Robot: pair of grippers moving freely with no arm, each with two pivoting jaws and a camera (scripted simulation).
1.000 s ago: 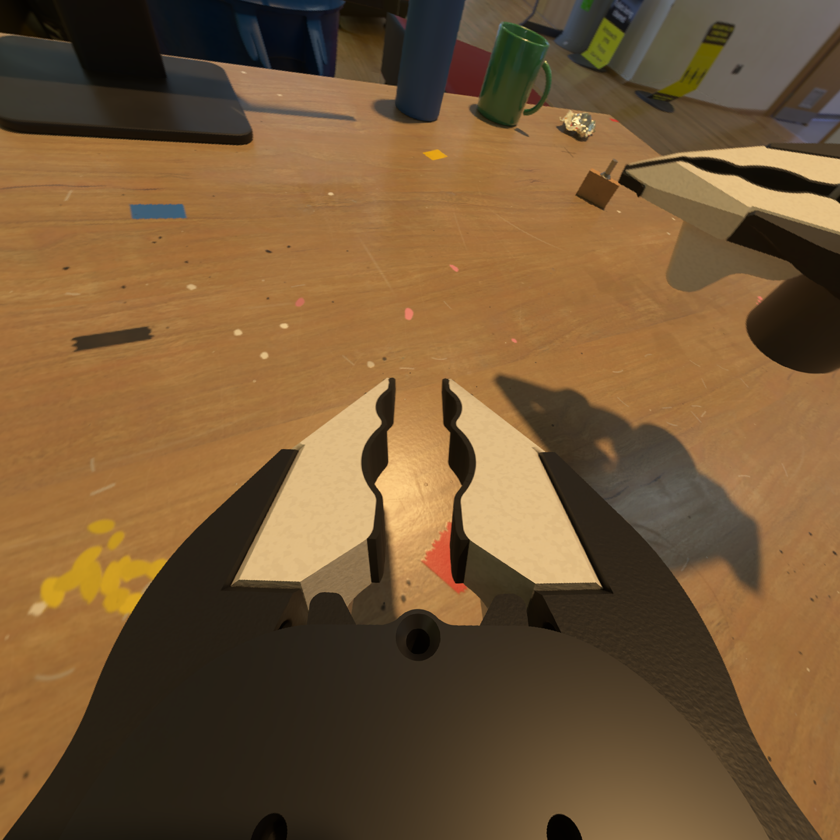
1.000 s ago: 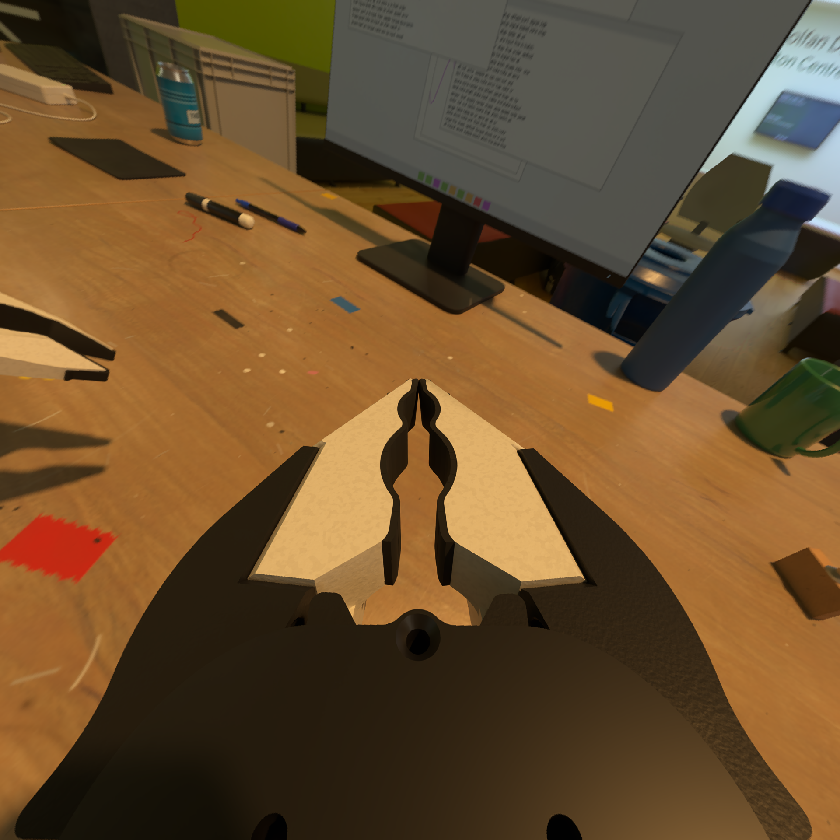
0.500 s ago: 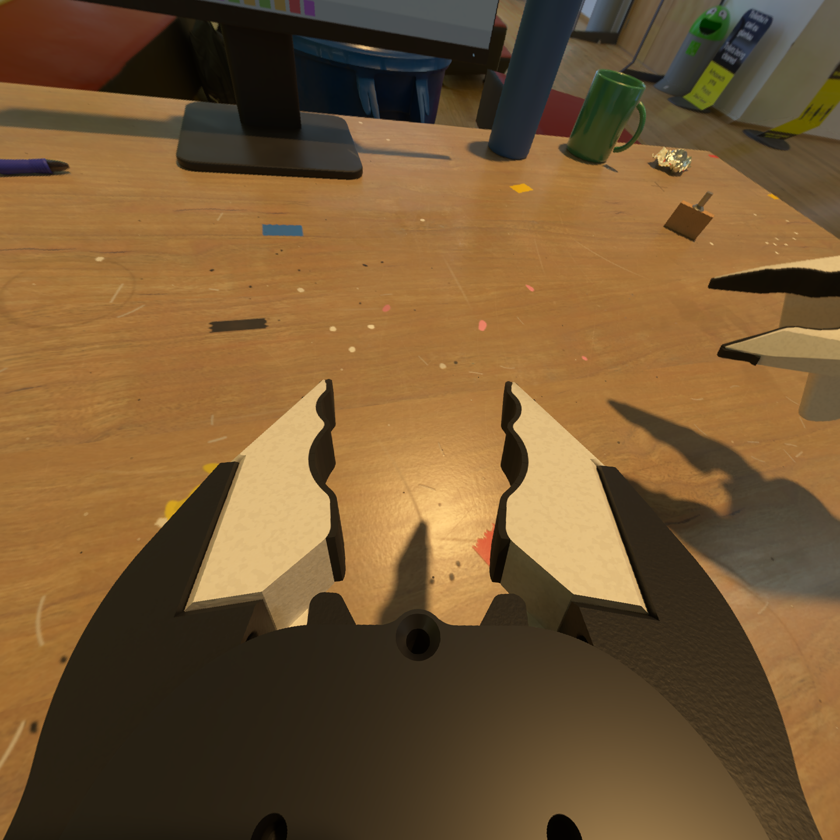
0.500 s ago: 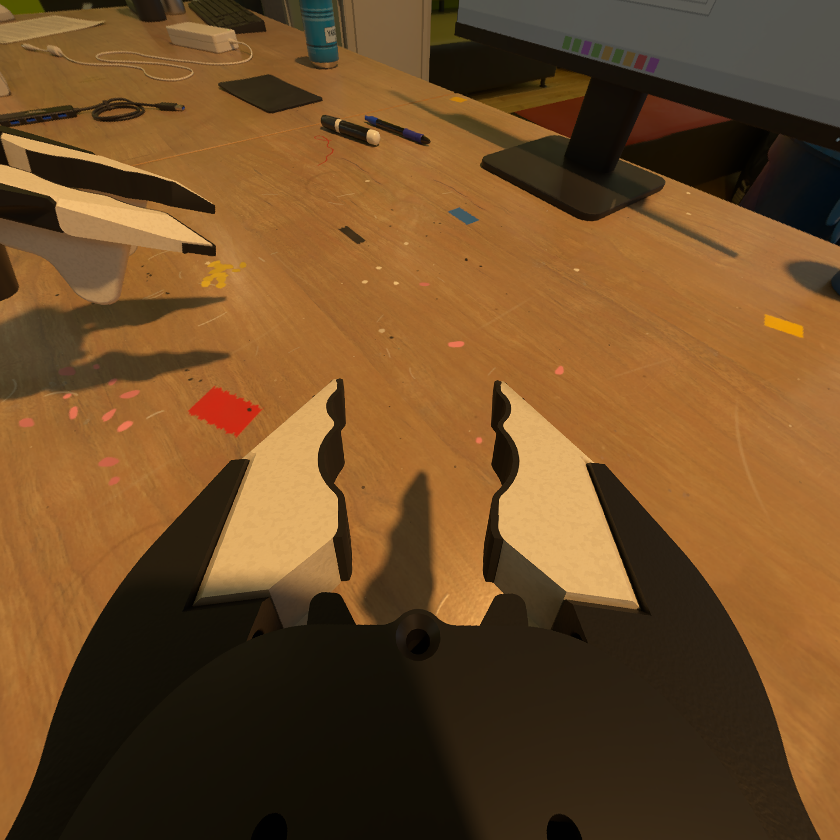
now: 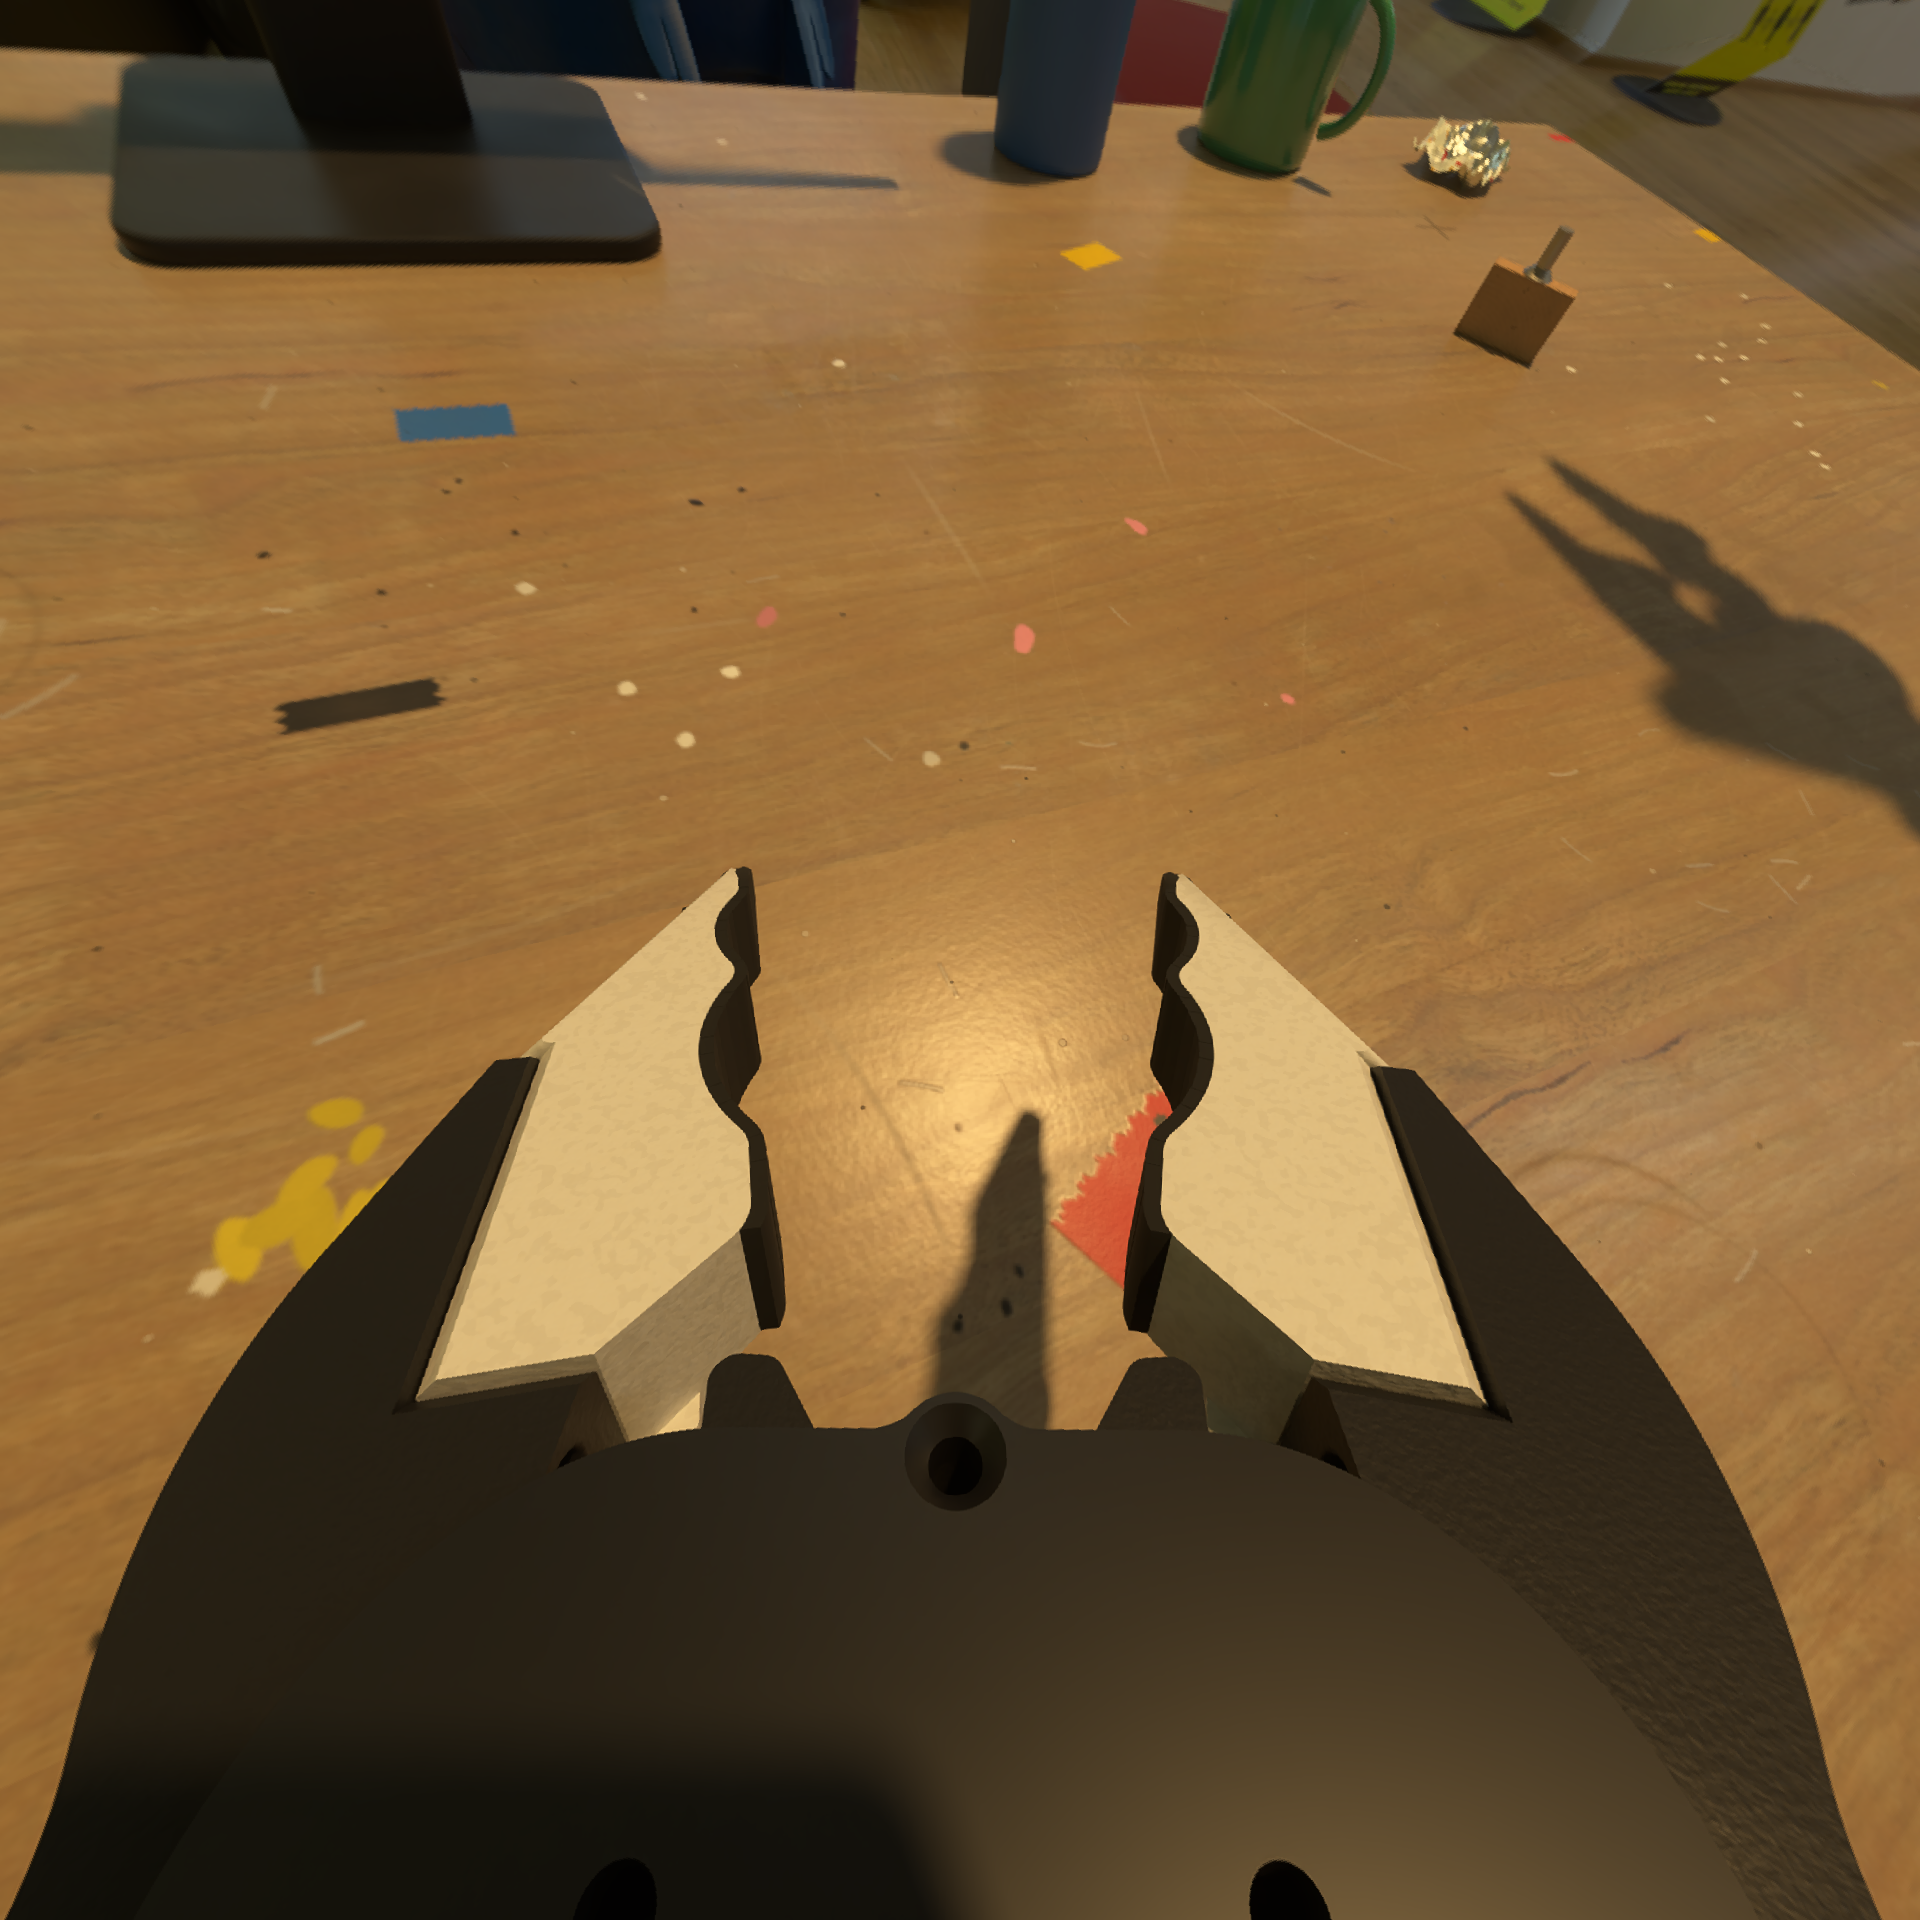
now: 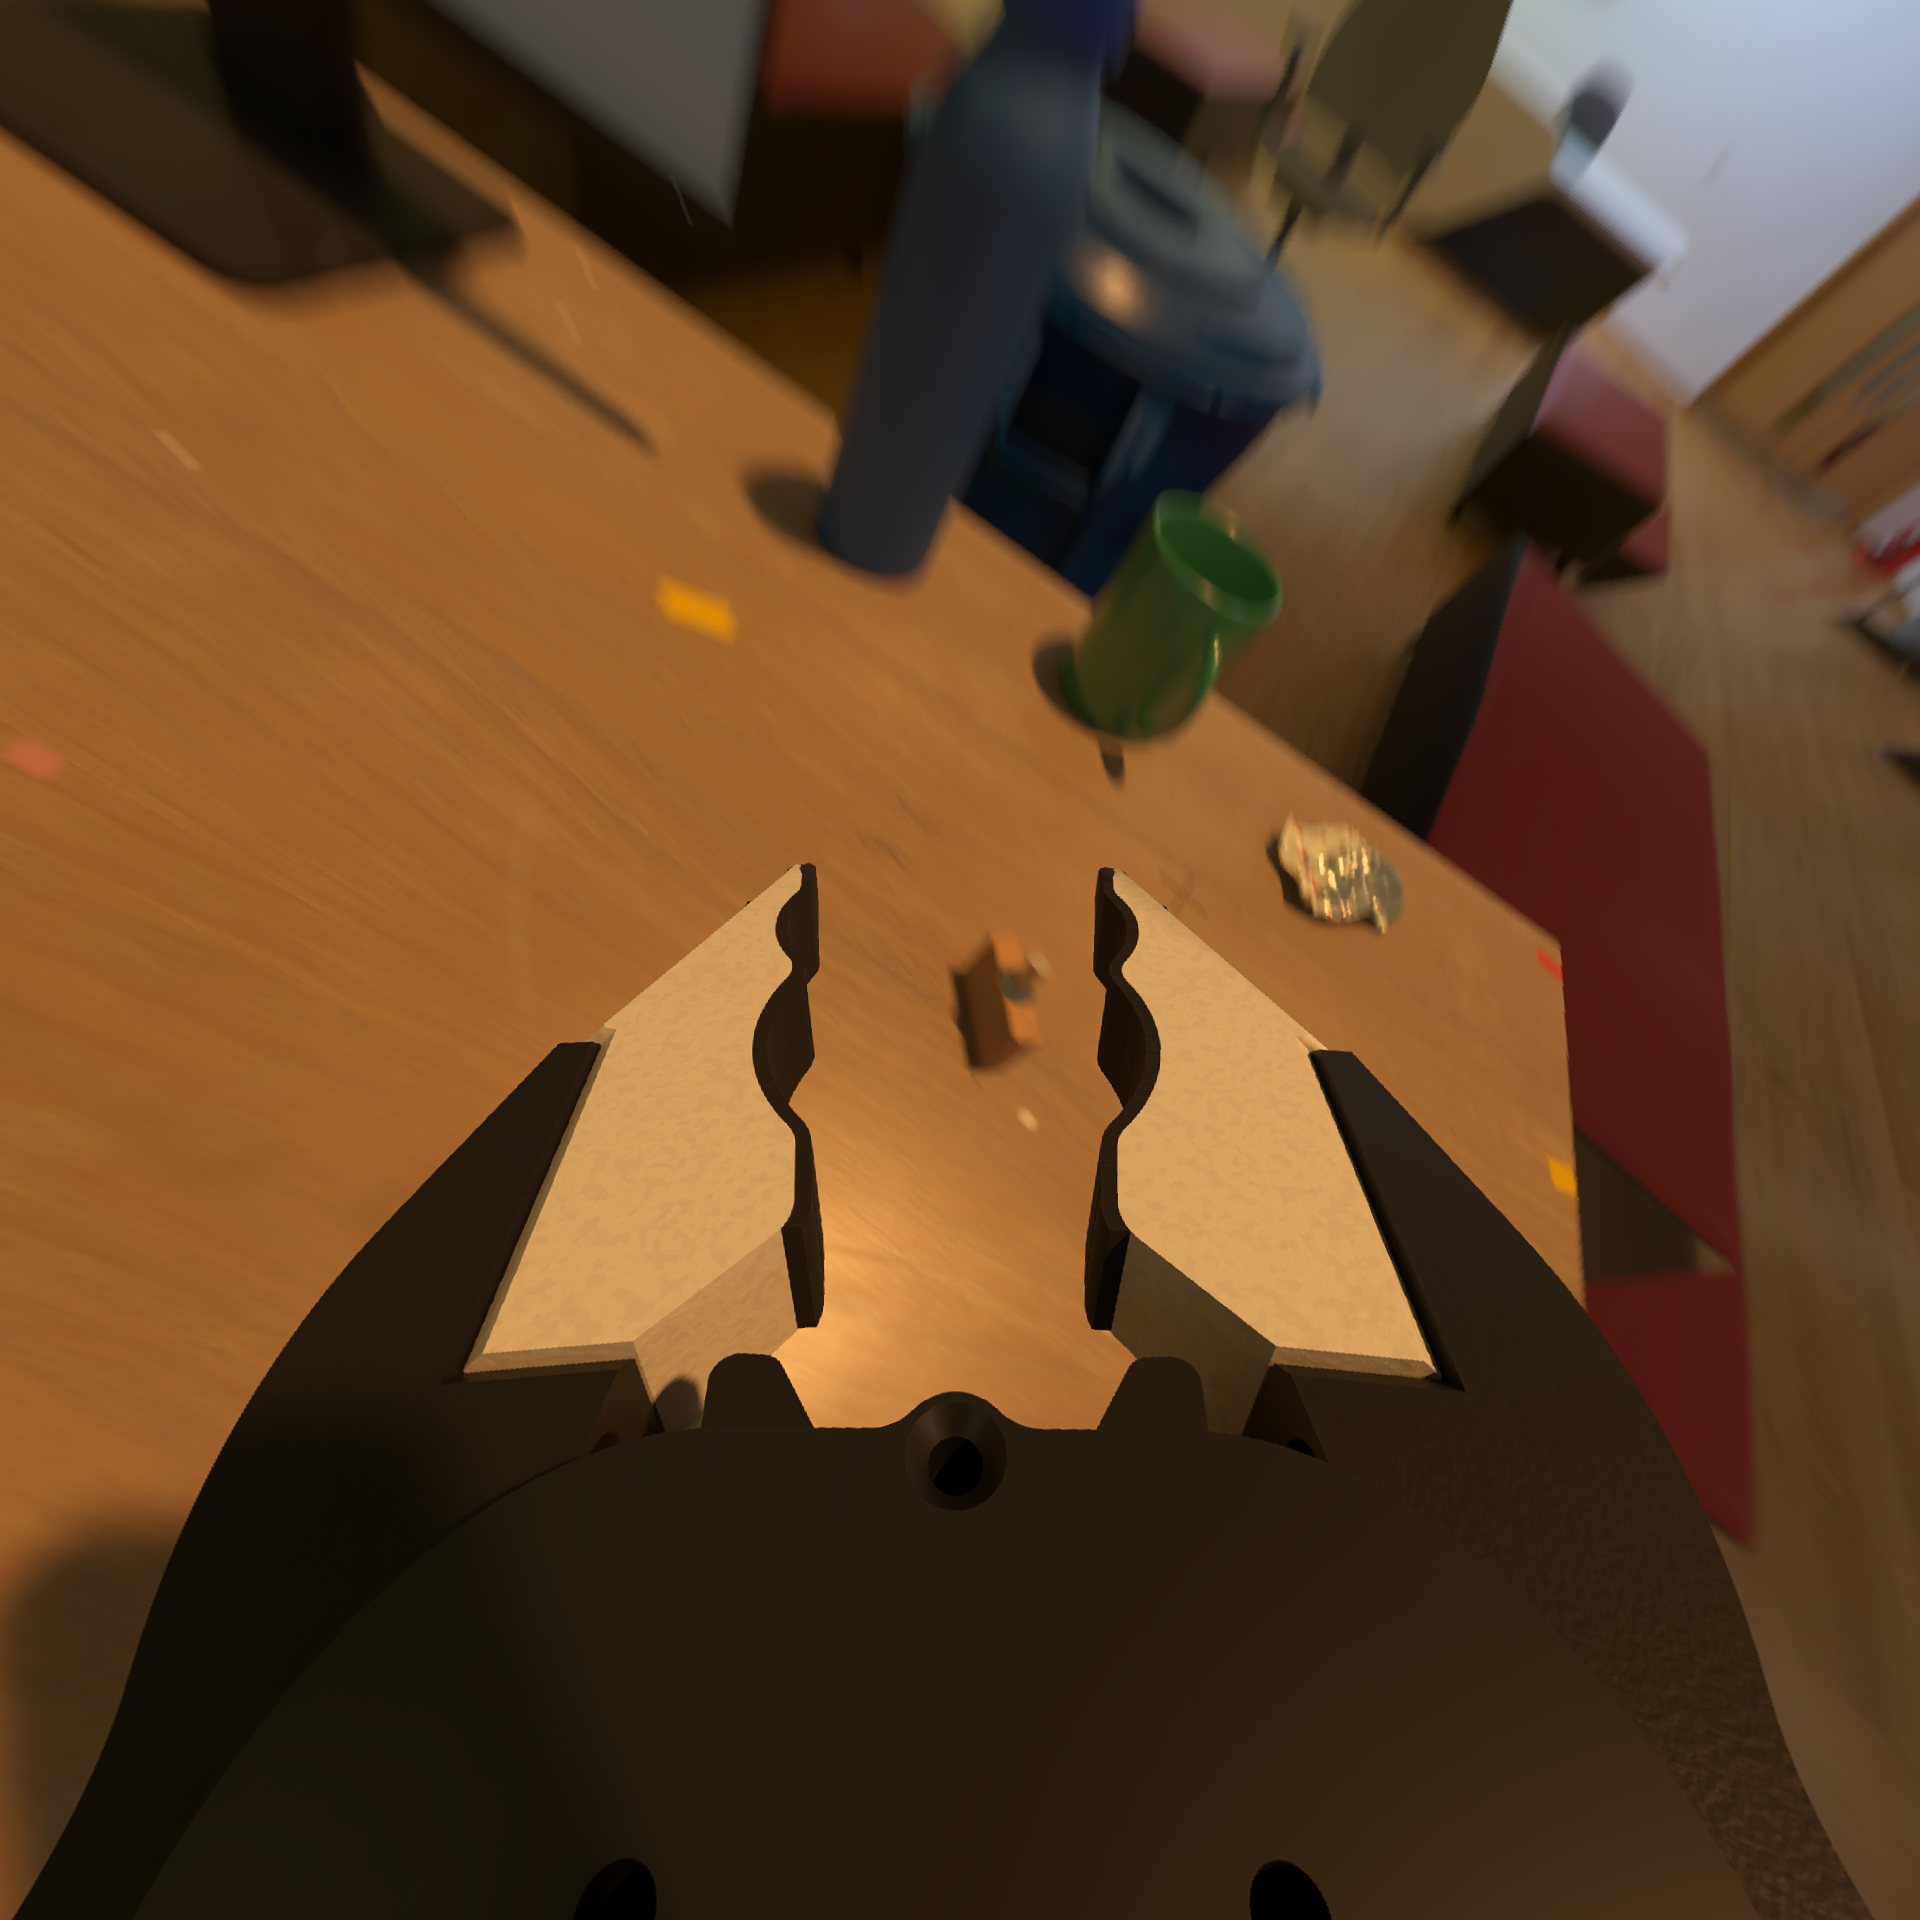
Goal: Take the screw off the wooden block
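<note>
A small wooden block (image 5: 1515, 310) stands on the wooden table at the far right of the left wrist view, with a grey screw (image 5: 1552, 252) sticking up from its top. In the blurred right wrist view the block (image 6: 995, 1003) and its screw (image 6: 1018, 982) lie below and ahead, framed between my right gripper's fingers. My right gripper (image 6: 954, 871) is open and empty, high above the block. My left gripper (image 5: 954, 875) is open and empty over the table's middle, far from the block.
A green mug (image 5: 1283, 78), a dark blue bottle (image 5: 1060, 83), a crumpled foil ball (image 5: 1465, 154) and a monitor base (image 5: 379, 166) stand along the far edge. The table's right edge (image 6: 1558, 1039) is close to the block. The right gripper's shadow (image 5: 1745, 665) falls at right.
Both grippers have opened from nearly shut. My right gripper has swung fast to the right and now looks down at the block; it has left the left wrist view.
</note>
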